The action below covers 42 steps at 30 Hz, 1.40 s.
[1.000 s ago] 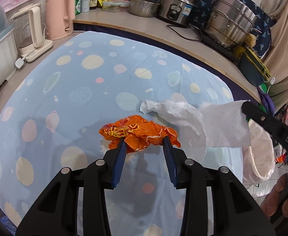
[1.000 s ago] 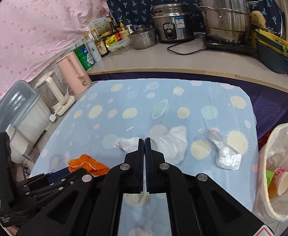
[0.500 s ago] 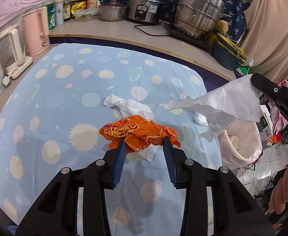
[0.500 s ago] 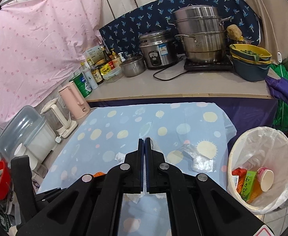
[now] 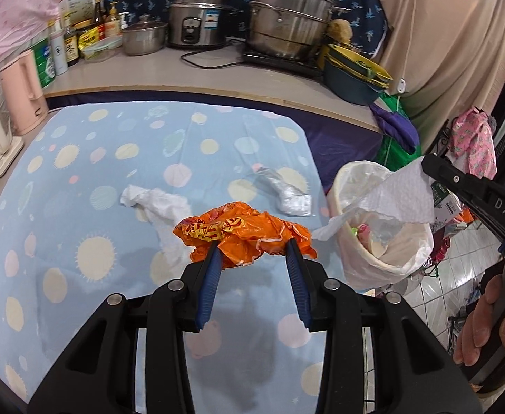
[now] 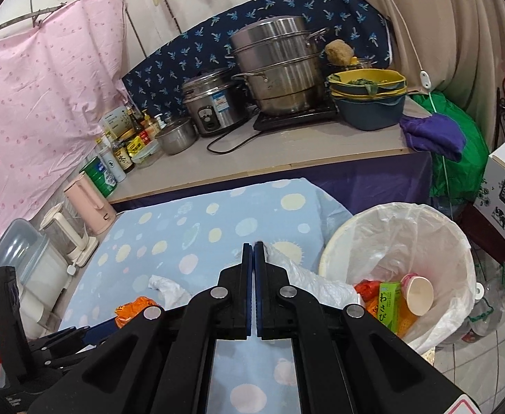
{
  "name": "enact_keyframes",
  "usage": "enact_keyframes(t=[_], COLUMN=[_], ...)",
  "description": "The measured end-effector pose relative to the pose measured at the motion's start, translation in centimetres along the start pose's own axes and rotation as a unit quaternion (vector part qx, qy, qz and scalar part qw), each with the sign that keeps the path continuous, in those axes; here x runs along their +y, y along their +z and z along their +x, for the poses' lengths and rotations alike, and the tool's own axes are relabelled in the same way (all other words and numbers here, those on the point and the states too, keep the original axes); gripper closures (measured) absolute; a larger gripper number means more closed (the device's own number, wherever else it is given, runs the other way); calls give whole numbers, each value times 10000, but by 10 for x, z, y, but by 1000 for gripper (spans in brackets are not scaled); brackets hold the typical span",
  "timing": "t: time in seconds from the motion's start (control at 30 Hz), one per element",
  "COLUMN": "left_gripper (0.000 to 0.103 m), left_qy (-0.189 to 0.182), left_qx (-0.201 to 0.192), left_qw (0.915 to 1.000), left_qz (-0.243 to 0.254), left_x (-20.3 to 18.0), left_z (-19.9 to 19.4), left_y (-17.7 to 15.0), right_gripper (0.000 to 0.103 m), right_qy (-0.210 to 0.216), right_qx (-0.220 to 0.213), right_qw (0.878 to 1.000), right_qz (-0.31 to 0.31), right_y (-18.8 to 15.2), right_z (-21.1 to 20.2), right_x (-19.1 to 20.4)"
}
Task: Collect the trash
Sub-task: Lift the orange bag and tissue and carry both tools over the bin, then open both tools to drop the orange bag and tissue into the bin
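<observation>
My left gripper (image 5: 252, 243) is shut on a crumpled orange plastic wrapper (image 5: 242, 234), held above the blue spotted tablecloth (image 5: 114, 158). My right gripper (image 6: 254, 245) is shut on a white paper towel (image 5: 400, 196), which hangs over the mouth of the white-lined trash bin (image 5: 390, 269) beside the table's right edge. In the right wrist view the towel (image 6: 307, 276) droops below the shut fingers, the bin (image 6: 324, 252) holds a cup, a green box and wrappers, and the orange wrapper (image 6: 131, 310) shows at lower left. A crumpled white tissue (image 5: 155, 203) and a silver foil wrapper (image 5: 287, 196) lie on the cloth.
A counter (image 5: 217, 79) behind the table carries a steamer pot (image 5: 290, 31), a rice cooker (image 5: 197, 20), bottles and stacked bowls (image 5: 356, 76). Two kettles (image 5: 21, 96) stand at the left. A person's hand (image 5: 487, 321) grips the right tool. Tiled floor lies right of the bin.
Both grippers have swung to the right with their loads. The paper towel has gone from over the table to over the bin's mouth. The tissue and foil stay on the cloth.
</observation>
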<state>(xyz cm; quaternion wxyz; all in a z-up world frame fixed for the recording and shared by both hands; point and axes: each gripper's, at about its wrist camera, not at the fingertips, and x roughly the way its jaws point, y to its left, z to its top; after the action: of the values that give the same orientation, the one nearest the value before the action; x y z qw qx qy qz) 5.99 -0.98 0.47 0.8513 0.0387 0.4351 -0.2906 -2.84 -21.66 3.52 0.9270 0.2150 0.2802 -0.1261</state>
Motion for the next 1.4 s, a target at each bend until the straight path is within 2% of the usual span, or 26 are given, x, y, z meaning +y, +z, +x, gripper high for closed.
enact_keyframes(t=[0.37, 0.87, 1.4], left_gripper=[67, 67, 67], left_qy=[-172, -461, -541], left_qx=[3, 82, 189], left_qw=[9987, 9947, 9903], left_qz=[483, 919, 1267], left_x=[-60, -128, -181], left_z=[17, 51, 93], left_y=[14, 32, 45], right_gripper=[101, 101, 101], right_qy=[-430, -888, -1015], right_qx=[-230, -183, 50], right_qw=[9976, 9916, 9892], right_qz=[483, 920, 1060], right_y=[2, 6, 4], right_z=[-16, -7, 18], right_x=[-62, -131, -157])
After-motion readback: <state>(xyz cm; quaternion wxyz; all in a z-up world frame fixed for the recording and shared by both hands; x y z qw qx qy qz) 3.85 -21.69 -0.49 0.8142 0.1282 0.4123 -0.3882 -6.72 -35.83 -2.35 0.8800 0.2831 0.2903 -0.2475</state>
